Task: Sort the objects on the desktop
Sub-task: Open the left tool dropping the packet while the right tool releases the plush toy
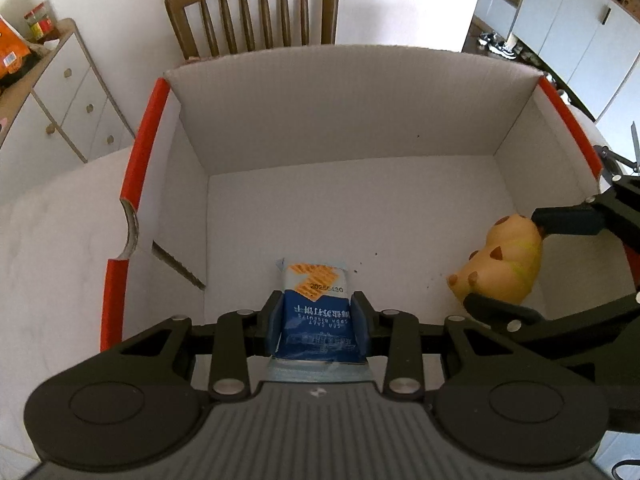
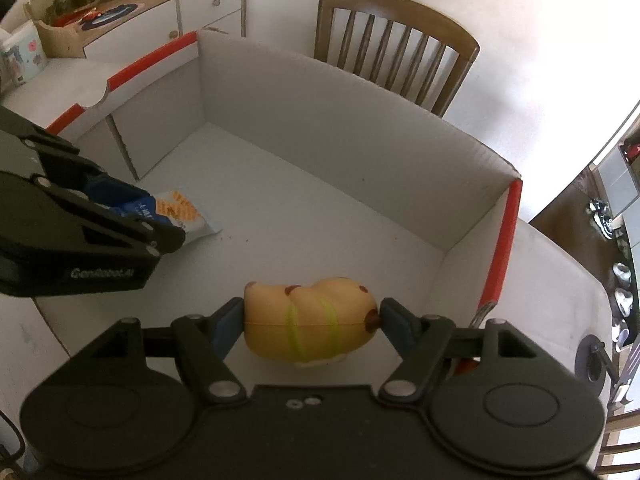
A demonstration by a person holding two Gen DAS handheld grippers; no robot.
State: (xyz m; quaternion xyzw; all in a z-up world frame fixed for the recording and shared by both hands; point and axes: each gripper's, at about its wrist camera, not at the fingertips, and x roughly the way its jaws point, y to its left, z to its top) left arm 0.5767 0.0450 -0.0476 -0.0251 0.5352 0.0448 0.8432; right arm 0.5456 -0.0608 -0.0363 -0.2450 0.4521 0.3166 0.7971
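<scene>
White tabletop (image 1: 48, 240) fills my view, carrying a white cardboard box (image 1: 340, 112) with red-edged rims; a wooden chair (image 1: 256, 12) stands beyond it. Inside the box, I see my left gripper (image 1: 318, 316) pinching a blue-and-orange biscuit packet (image 1: 314, 292), which juts out ahead of its fingertips, its far end at the box floor. To that gripper's right, my right gripper (image 2: 312, 316) clamps a yellow spotted squishy toy (image 2: 308, 316) crosswise between its pads, just above the floor.
</scene>
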